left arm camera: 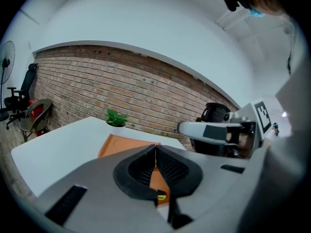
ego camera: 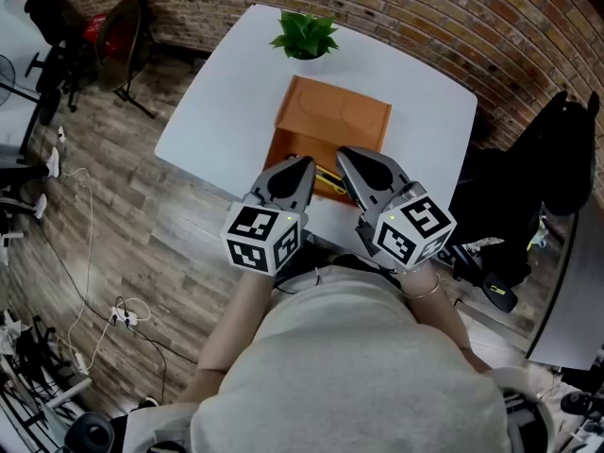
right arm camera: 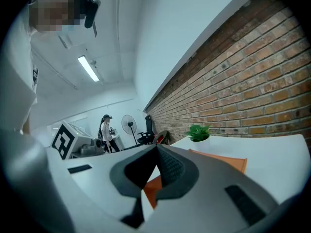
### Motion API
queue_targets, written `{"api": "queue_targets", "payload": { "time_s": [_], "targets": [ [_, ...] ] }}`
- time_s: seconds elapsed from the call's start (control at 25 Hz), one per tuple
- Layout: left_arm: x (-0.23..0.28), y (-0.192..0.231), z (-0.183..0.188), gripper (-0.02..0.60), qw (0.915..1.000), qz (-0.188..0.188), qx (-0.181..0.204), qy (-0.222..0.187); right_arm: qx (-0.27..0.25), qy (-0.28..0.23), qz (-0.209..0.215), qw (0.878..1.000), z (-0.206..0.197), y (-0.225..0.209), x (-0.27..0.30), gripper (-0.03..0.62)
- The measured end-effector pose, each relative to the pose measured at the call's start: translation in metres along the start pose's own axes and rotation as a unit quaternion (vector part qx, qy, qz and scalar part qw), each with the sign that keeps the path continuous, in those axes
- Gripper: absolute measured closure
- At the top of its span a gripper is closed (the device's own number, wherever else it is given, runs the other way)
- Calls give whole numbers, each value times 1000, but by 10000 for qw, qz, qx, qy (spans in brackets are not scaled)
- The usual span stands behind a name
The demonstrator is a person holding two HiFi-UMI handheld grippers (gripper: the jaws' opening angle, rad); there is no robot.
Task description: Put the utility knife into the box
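head view: a white surface [ego camera: 217,121] stands against a curved brick wall [ego camera: 453,17]. on it sit a small green plant [ego camera: 305,34] at the far edge and an orange box [ego camera: 335,113] lying open. the left tongs [ego camera: 305,163] and right tongs [ego camera: 346,156] hover side by side over the near part of the box. each has a cube with black-and-white square markers at its rear. between their tips a yellow-and-black utility knife [ego camera: 327,178] shows, seemingly inside the box's near, deeper half and partly hidden by the tongs.

left gripper view: the jaws are pressed together with nothing between them. below their tips there is orange box and a small yellow bit of the knife. the plant stands beyond, and the right tongs are off to the right, with a marker on their cube.

right gripper view: the jaws are likewise closed and empty, over an orange corner of the box. far off to the left are a standing fan [right arm camera: 129,125] and a person [right arm camera: 106,130].
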State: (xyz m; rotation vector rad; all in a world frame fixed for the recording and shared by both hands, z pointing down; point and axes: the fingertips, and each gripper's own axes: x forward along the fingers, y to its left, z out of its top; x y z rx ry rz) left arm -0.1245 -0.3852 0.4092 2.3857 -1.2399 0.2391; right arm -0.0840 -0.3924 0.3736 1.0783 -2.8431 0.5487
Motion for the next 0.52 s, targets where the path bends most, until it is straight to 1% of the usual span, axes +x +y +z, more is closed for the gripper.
{"api": "queue_targets", "payload": {
  "time_s": [0.08, 0.2, 0.32, 0.52],
  "targets": [
    [0, -1, -2, 574, 10000, -26, -8, 22, 18, 14, 0, 10000, -2, 1, 0, 595],
    [2, -1, -1, 574, 10000, -74, 4, 19, -97, 64, -59, 9999, -3, 0, 0, 595],
    [3, 1, 1, 574, 10000, -89, 3, 2, -42, 76, -65, 9999, -4, 0, 2, 595],
    [10, 6, 1, 574, 9999, -149, -46, 60, -125, 180, -193, 9996, -9, -6, 5, 595]
  ]
}}
